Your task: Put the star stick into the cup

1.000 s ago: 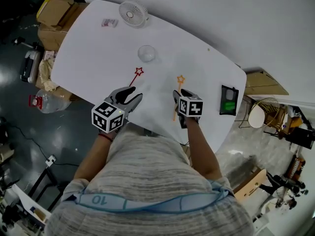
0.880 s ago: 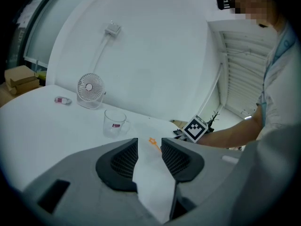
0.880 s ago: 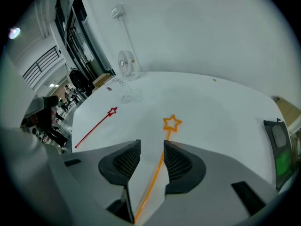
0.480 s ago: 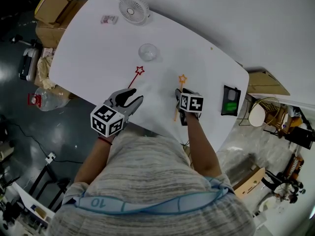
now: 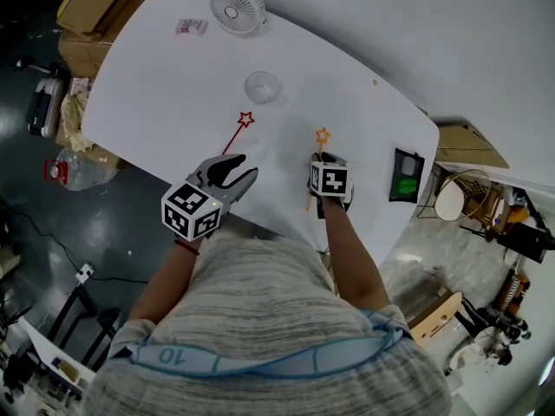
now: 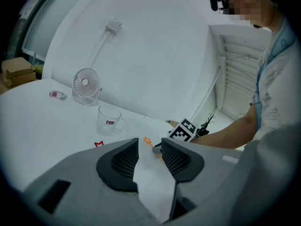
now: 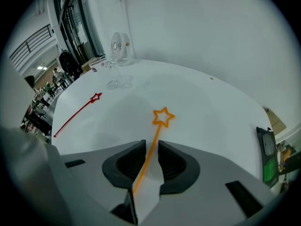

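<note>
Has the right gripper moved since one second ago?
Yes. Against the orange stick, the right gripper has shifted left in the head view, onto its shaft. Its jaws have just been closing with the stick between them, not yet pinching it.

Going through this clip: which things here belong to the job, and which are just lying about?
Job: orange star stick, lying between the right gripper's jaws, which have just been closing; red star stick; cup.
Lying about: fan; small packet; black device.
</note>
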